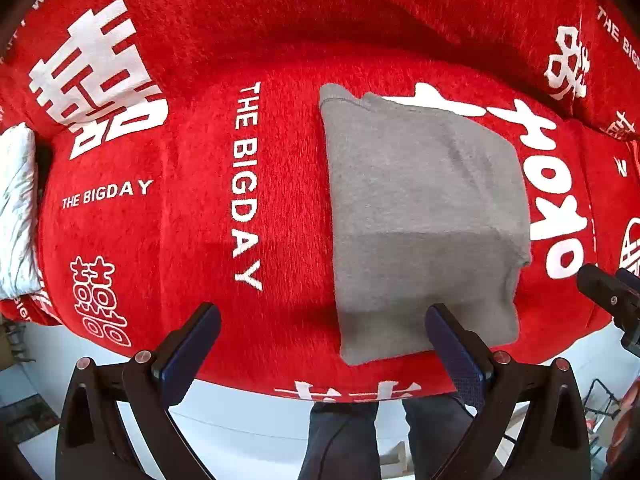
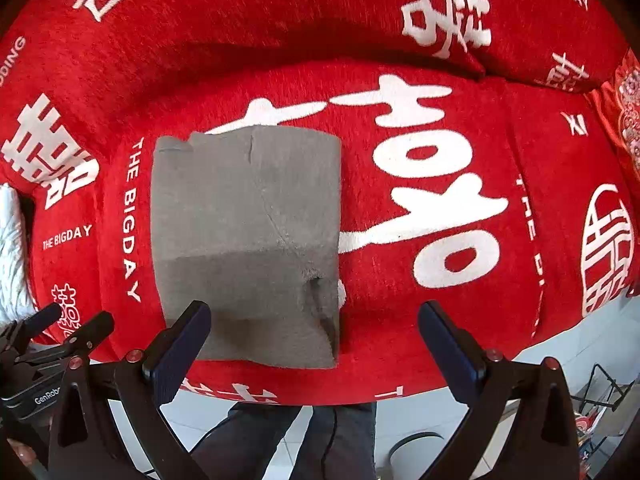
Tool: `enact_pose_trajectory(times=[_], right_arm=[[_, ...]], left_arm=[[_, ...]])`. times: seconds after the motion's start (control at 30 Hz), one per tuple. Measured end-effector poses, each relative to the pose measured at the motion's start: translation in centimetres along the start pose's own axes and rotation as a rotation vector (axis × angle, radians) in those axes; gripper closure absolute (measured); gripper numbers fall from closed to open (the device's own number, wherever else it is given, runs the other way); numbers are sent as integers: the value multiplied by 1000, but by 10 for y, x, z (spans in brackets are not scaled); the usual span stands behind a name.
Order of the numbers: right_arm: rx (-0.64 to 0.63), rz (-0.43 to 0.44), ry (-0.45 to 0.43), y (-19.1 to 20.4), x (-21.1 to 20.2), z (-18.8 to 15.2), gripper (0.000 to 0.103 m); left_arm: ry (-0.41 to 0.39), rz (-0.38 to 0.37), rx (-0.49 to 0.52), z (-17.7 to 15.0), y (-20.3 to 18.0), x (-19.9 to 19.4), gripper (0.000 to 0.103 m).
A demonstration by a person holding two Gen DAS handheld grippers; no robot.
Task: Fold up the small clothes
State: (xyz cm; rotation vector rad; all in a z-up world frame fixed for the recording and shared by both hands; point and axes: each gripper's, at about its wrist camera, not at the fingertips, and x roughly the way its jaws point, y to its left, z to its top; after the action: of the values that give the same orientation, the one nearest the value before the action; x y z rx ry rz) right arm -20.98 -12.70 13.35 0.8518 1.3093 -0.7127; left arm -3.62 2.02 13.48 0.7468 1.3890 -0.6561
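1. Here, nearest to us, we are holding the left gripper (image 1: 322, 334) and the right gripper (image 2: 314, 330) pointing down, both with jaws spread wide and nothing between the pads; neither is touching the cloth.
2. Just beyond the fingers, we are looking at the grey garment (image 2: 248, 240), which is lying flat as a folded, roughly square packet on the red blanket (image 1: 192, 220), close to the near edge. In the right wrist view a small pucker is showing at its near right corner, and at the far left a strip of hem is sticking out past the upper layer.
3. We are judging the fold as largely done, though we cannot tell whether another fold is wanted.
4. What could go wrong: if we are coming back down carelessly, an open finger may be catching that loose corner and dragging the top layer askew. The plush pile may also be gripping the lower layer, so a sideways tug could be undoing the fold. A pinch of the top layer only would be peeling it open.
5. Farther off, the blanket with its white lettering is covering a soft, cushioned surface. A white quilted item (image 1: 16, 208) is lying at the left edge, and pale floor tiles are showing below.
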Motion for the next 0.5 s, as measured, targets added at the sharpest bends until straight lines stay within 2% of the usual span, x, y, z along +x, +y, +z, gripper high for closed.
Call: enact_pose_trajectory(times=[0.5], right_arm=[[-38,-33,-49,11,-35,-2,0]], left_arm=[[-42,-14,13,3,-4,-33,1]])
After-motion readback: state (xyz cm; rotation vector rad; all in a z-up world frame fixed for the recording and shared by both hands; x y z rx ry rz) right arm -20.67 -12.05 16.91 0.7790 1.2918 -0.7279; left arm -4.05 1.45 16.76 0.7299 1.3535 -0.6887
